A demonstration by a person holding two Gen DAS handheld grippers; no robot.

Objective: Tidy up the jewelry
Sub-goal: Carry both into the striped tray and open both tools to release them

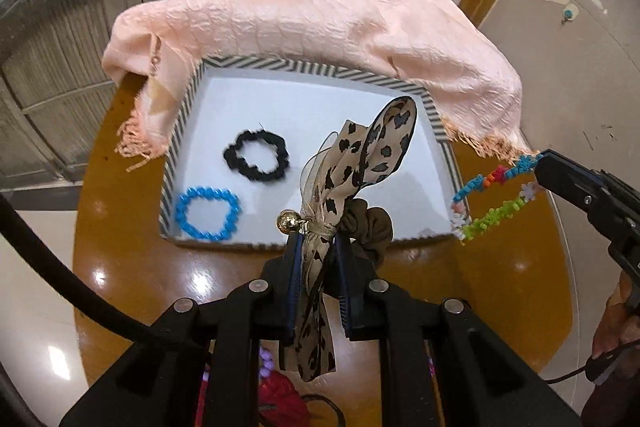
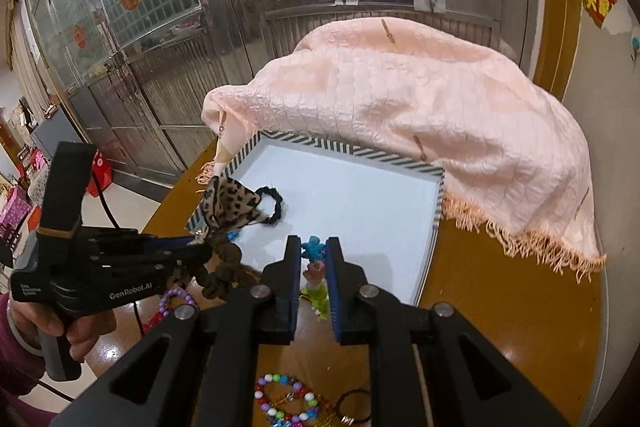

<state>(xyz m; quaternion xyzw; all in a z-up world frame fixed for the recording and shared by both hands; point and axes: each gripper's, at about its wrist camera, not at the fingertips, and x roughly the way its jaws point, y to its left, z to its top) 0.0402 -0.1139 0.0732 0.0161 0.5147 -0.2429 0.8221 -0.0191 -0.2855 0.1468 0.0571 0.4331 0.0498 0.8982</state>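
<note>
My left gripper (image 1: 317, 237) is shut on a leopard-print ribbon scrunchie (image 1: 360, 163) with a gold ball and brown band, held above the near edge of the striped-rim white tray (image 1: 224, 67). A black scrunchie (image 1: 256, 155) and a blue bead bracelet (image 1: 208, 213) lie in the tray. My right gripper (image 2: 314, 251) is shut on a multicoloured beaded bracelet (image 2: 314, 273), seen in the left wrist view (image 1: 490, 197) hanging beside the tray's right edge. The left gripper (image 2: 200, 245) with the scrunchie (image 2: 228, 205) shows in the right wrist view.
A pink fringed cloth (image 1: 312, 15) covers the round brown table (image 1: 120, 259) behind the tray (image 2: 438, 203). A colourful bead bracelet (image 2: 284, 401), a purple bead bracelet (image 2: 174, 297) and a dark hair tie (image 2: 352, 407) lie on the near table. Metal doors stand behind.
</note>
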